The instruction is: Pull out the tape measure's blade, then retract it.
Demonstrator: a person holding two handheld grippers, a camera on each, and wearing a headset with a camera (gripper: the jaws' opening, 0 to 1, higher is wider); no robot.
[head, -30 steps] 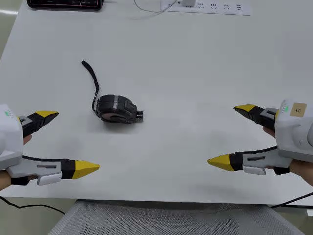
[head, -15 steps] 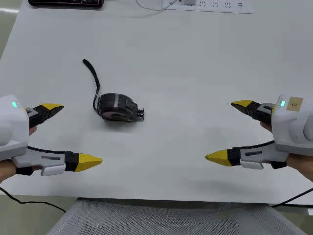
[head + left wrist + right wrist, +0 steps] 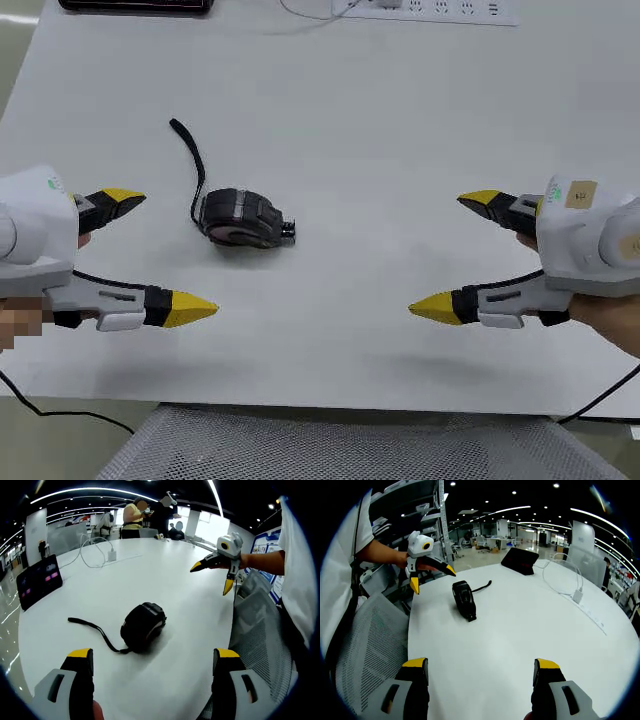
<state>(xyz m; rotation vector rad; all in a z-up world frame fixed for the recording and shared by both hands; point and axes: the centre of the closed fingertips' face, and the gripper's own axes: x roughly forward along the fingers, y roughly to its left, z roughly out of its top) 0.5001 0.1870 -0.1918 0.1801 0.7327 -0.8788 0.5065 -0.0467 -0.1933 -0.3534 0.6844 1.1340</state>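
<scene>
On the white surface (image 3: pixel 380 130), a little left of centre, the tape measure (image 3: pixel 240 220) lies on its side. Its wrist strap (image 3: pixel 188 160) trails away from me and the small blade hook (image 3: pixel 287 233) points toward my right. No blade shows outside the case, so I judge the pull has not yet begun and the step in hand is the approach.

My left gripper (image 3: pixel 160 252) hovers near the case on its left, fingers spread wide and empty. My right gripper (image 3: pixel 450 254) hangs well apart from it on the other side, fingers spread just as wide, holding nothing.

To do this well, I want the left to take the case first. In the left gripper view the tape measure (image 3: pixel 143 626) sits ahead, roughly between my two fingers, with the strap lying off to one side. I should go straight in and close across the body, keeping the strap out of the pinch so the grip stays firm.

In the right gripper view the hook end of the tape measure (image 3: pixel 464 600) faces me, slightly left of my line. I should come in low, narrow the fingers early, and pinch only the hook, which is small and easy to miss.

Then I should pull level along the blade's own line, not upward, or the case may twist. For the return, I would walk the hook back instead of letting it snap.
</scene>
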